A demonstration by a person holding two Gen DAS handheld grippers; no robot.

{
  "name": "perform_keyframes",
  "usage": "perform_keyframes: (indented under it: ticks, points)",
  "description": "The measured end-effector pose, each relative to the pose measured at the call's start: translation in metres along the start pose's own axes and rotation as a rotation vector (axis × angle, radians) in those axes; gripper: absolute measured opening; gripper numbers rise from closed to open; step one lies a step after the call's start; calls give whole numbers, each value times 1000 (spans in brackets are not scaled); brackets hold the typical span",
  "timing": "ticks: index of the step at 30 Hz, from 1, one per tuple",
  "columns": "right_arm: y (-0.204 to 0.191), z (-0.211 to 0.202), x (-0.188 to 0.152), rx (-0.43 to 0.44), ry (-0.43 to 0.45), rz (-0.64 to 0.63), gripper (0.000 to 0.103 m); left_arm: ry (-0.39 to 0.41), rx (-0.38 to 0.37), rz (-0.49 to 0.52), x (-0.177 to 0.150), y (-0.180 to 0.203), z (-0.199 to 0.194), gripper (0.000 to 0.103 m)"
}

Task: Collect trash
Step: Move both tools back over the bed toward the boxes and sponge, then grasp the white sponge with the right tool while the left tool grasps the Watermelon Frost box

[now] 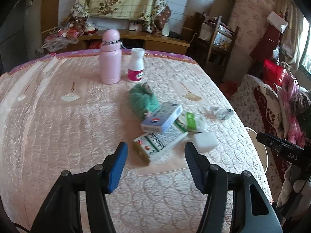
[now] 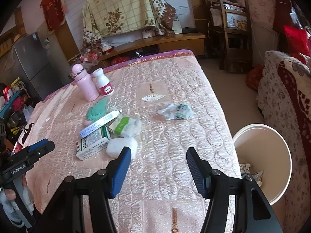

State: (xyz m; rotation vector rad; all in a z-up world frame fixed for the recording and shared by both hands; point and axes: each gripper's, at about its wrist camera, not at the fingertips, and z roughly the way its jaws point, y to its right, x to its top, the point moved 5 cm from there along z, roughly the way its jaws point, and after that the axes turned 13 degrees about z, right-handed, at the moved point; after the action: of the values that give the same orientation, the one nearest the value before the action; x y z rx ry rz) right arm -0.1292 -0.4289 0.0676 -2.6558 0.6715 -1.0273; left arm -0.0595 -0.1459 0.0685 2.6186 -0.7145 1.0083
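The left gripper [image 1: 155, 151] hangs over the pink quilted bedspread [image 1: 58, 126] with its blue pads spread apart and nothing between them; just beyond its tips lies a green-and-white medicine box [image 1: 161, 142], with a blue-and-white box [image 1: 162, 119] resting partly on top of it. A white foam block [image 1: 205, 140] sits just beside the right-hand pad, touching the lower box, and a green-labelled tissue pack [image 1: 191, 121] lies behind it against the boxes. Farther out a green cloth [image 1: 142, 99] is bunched up, and beyond that a pink flask [image 1: 109, 58] and a white pill bottle [image 1: 136, 66] stand upright side by side near the bed's far edge. The right gripper [image 2: 157, 151] is likewise spread and empty, hovering over bare quilt, its left-hand pad overlapping the foam block in that view. The crumpled wrapper [image 2: 176, 111], white with green print, lies alone on the quilt ahead of it, well apart from the pile of boxes, with nothing between. A white bin [image 2: 272, 136] stands on the floor off the bed's right edge, with some paper scraps inside, next to a floral armchair [image 2: 281, 89].
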Motion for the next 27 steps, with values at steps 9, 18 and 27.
perform_keyframes:
  ticks: [9, 18, 27]
  points:
    - [-17, 25, -6, 23, -54, -33, 64, -46, -20, -11, -12, -15, 19, 70]
    - [-48, 82, -21, 45, -162, -68, 64, -92, -23, -18, -19, -27, 44, 70]
    - [-76, 129, -31, 40, -216, -105, 64, -95, -45, -9, -10, -38, 72, 71]
